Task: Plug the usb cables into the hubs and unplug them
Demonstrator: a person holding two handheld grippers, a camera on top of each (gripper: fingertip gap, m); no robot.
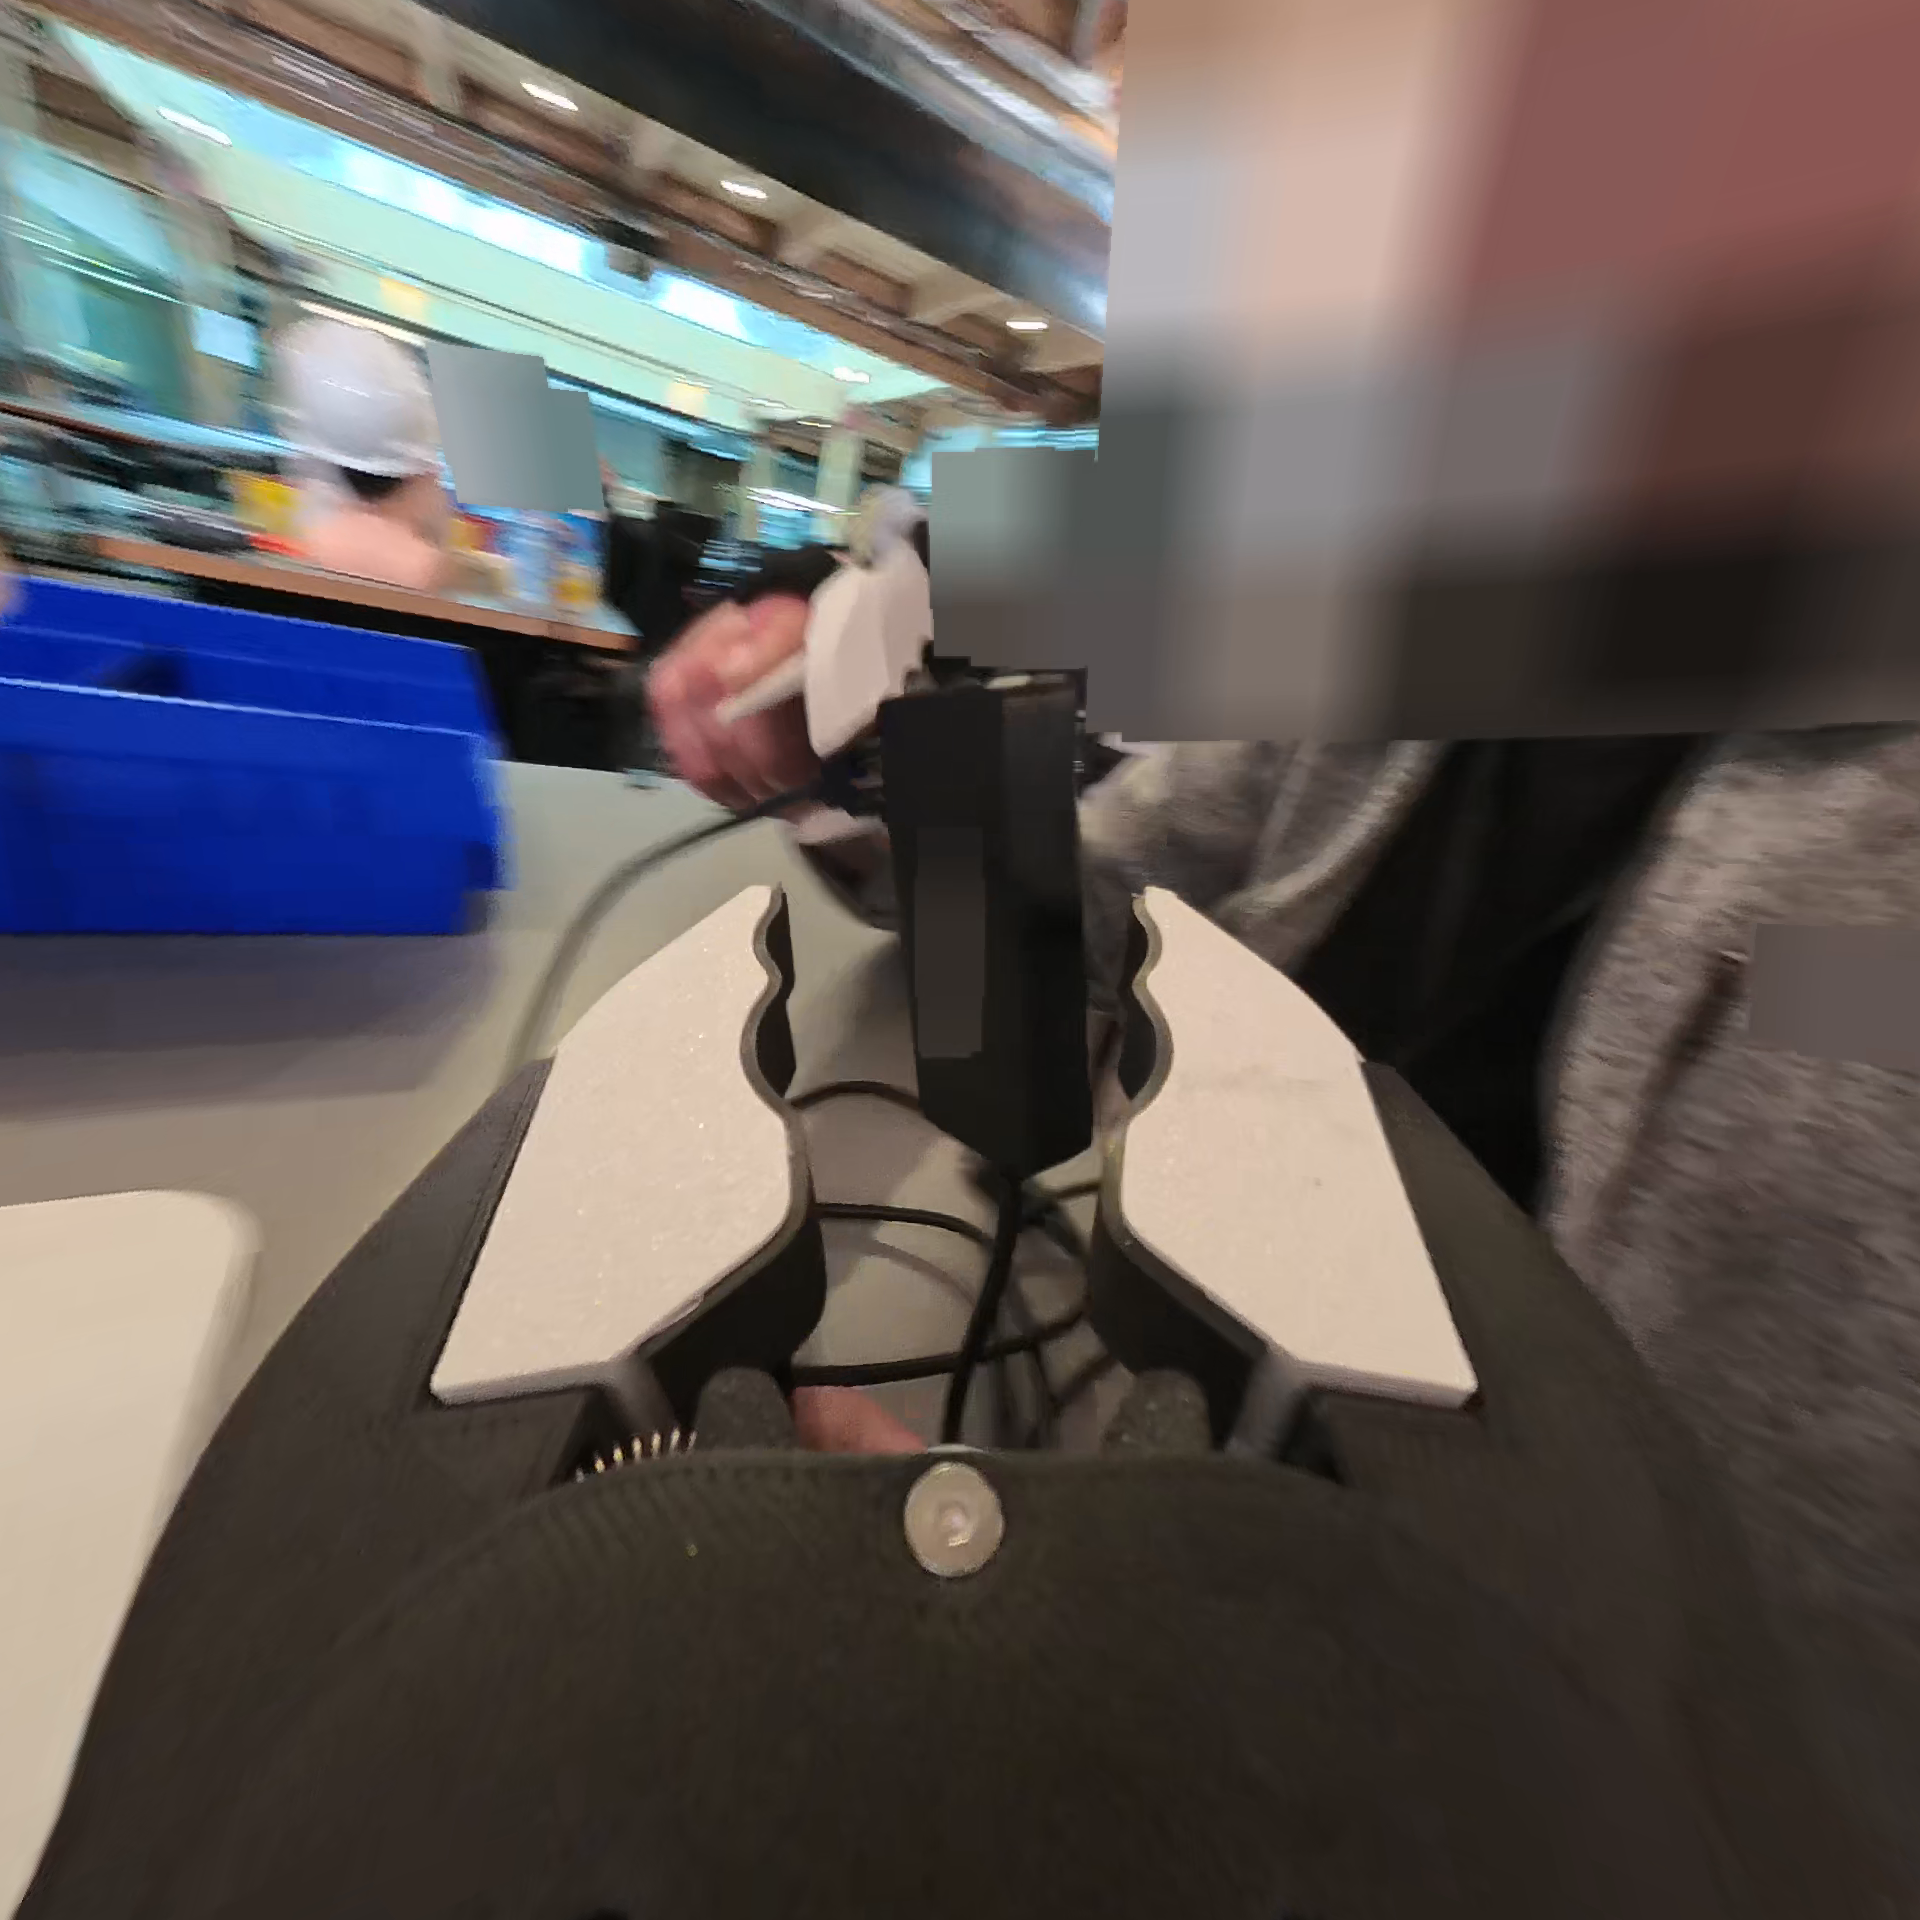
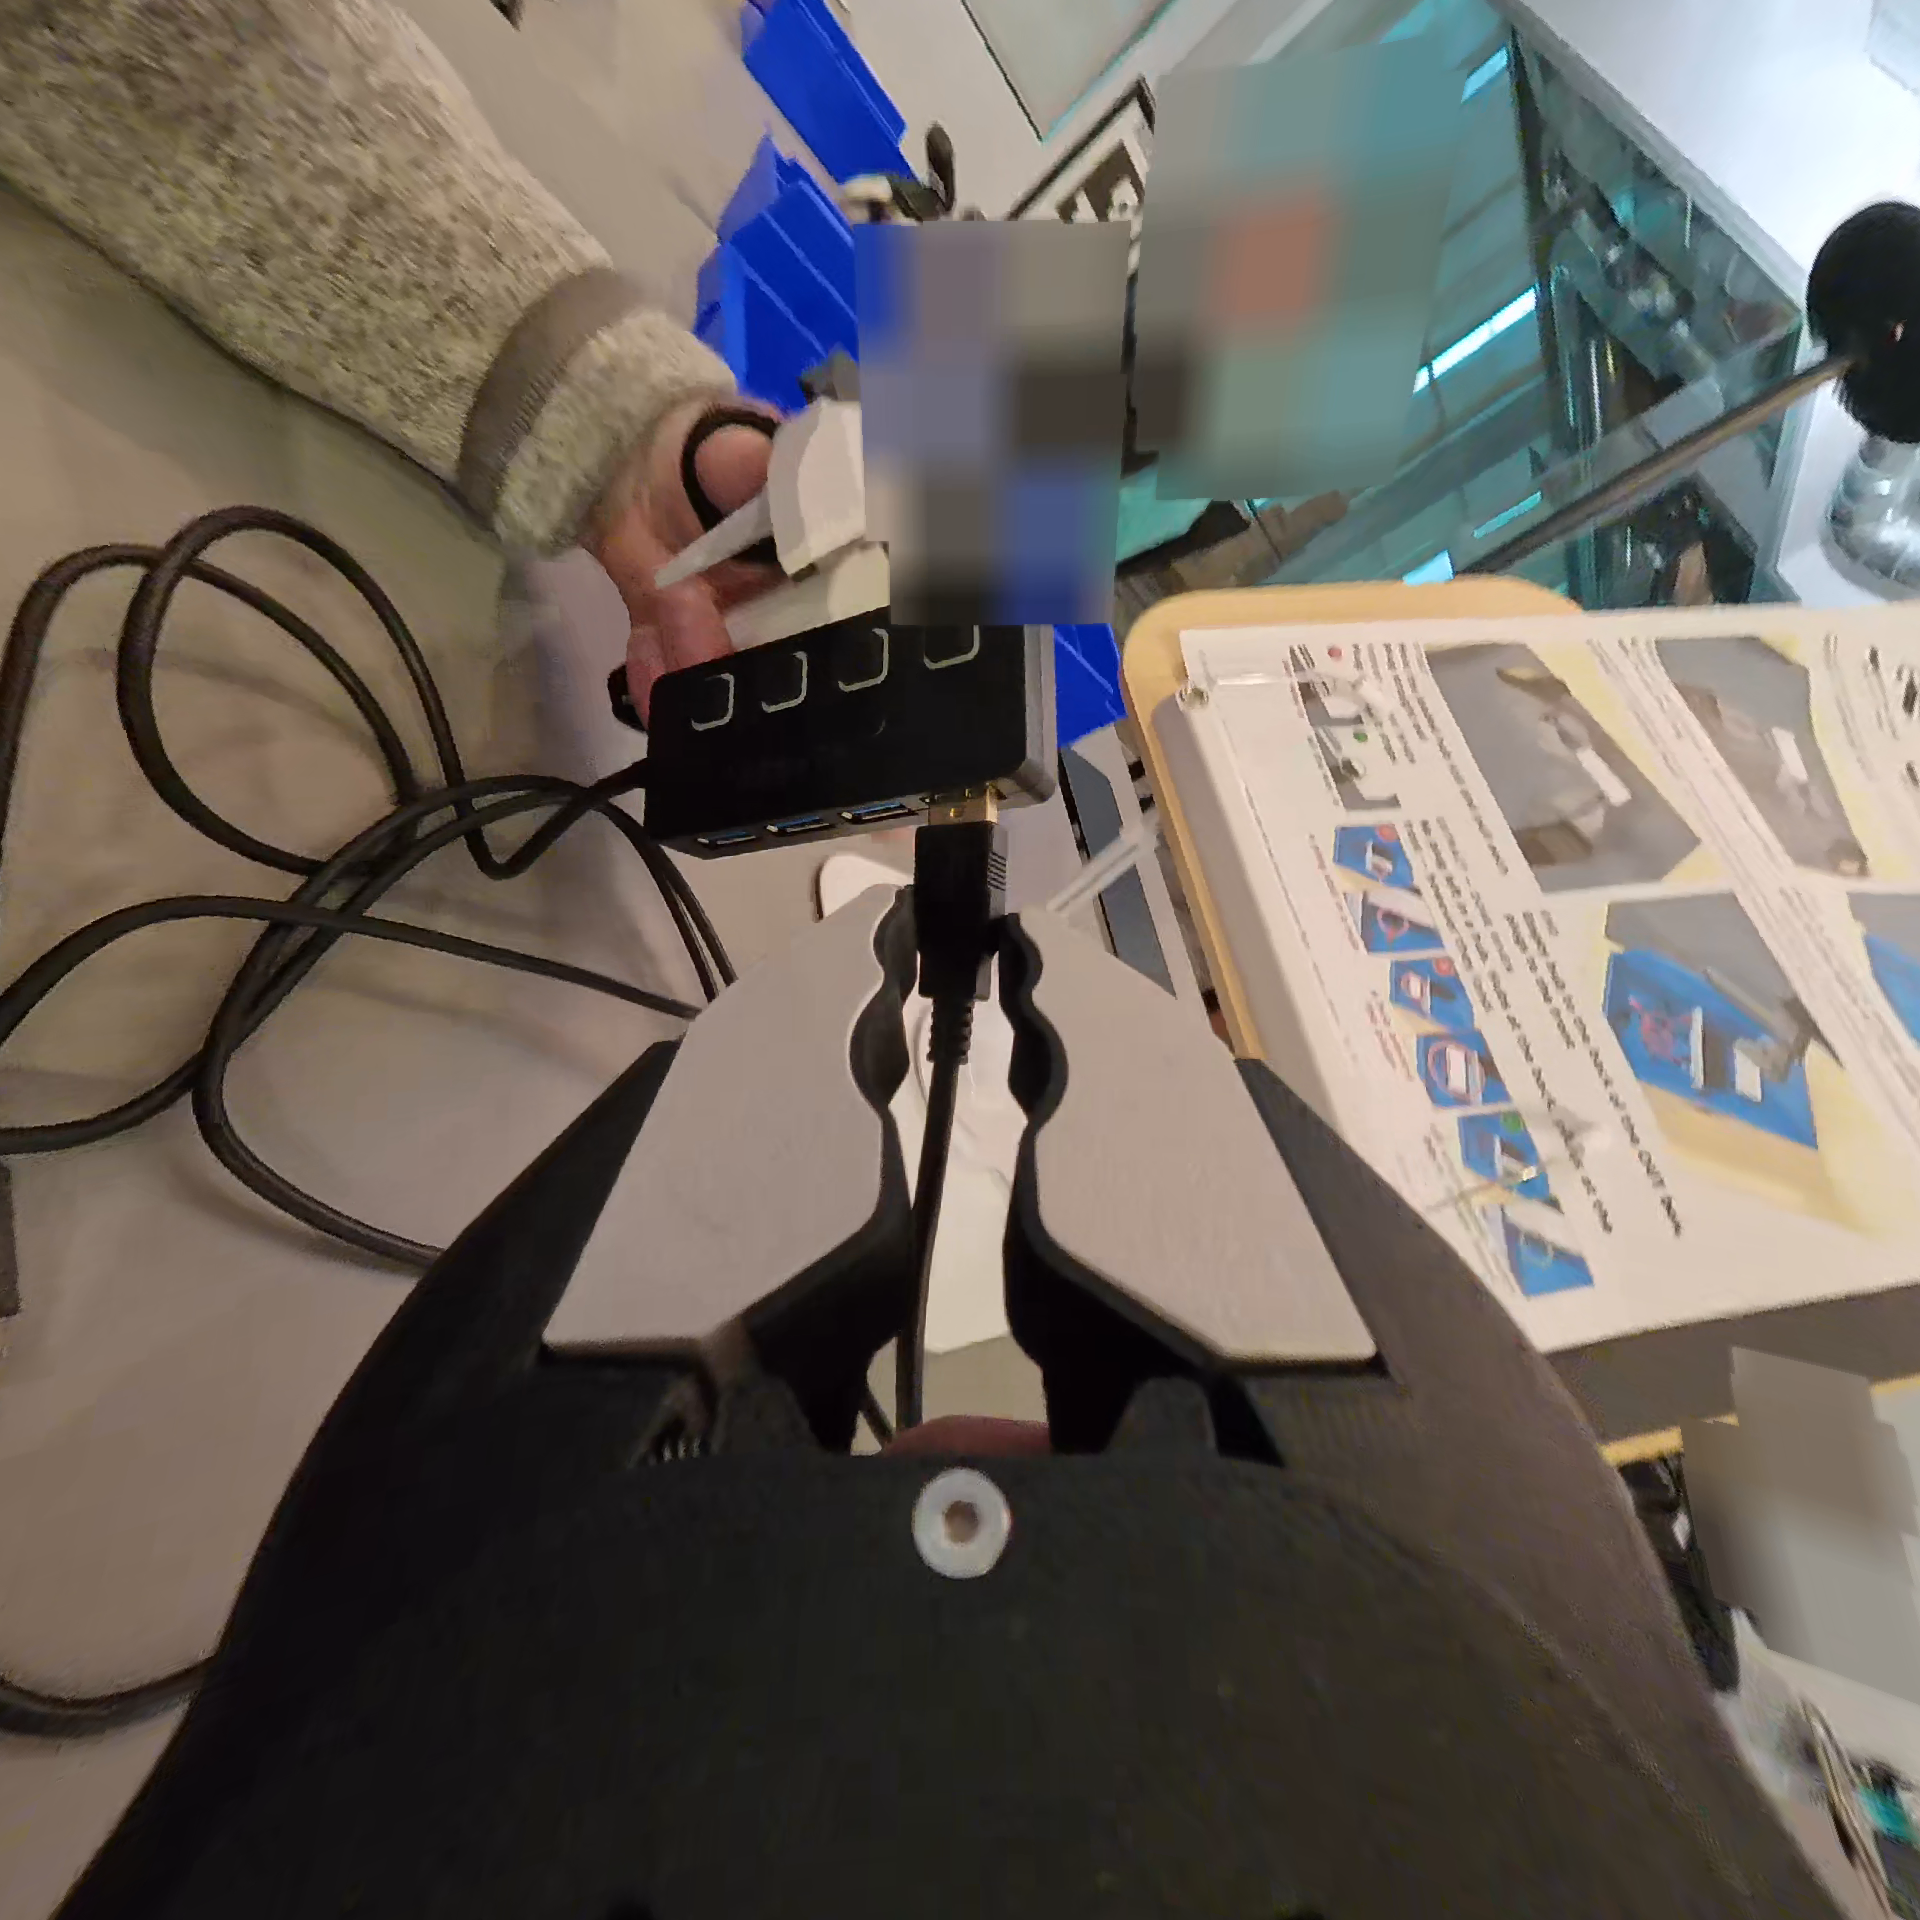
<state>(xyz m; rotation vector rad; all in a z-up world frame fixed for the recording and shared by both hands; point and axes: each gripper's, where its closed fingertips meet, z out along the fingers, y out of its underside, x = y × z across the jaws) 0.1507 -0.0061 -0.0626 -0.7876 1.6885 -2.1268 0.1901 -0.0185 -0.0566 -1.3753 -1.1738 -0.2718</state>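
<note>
Centre of the right wrist view: the right gripper [image 2: 958,951] has its two dark pads clamped on the black body of a USB plug [image 2: 961,914], one pad on each side. The plug's gold metal tip [image 2: 961,805] sits right at the rightmost port on the front edge of the black hub [image 2: 842,738], just above the fingertips in the frame. Whether the tip is fully seated cannot be told. The plug's cable [image 2: 930,1164] runs straight down between the fingers toward the bottom of the frame.

The hub hangs in mid-frame, with a hand [image 2: 675,582] and the white fingers of the left gripper behind it; a blurred patch covers that contact. To the hub's left, black cables [image 2: 312,904] loop across the grey table [image 2: 208,1143]. At right lies a printed instruction sheet [image 2: 1558,935].

Over in the left wrist view, the left gripper [image 1: 961,997] stands wide open. The hub [image 1: 987,935] stands upright on end between its white fingers [image 1: 644,1143], nearer the right one, with clear air on the left side. A blue bin [image 1: 239,769] sits at middle left.
</note>
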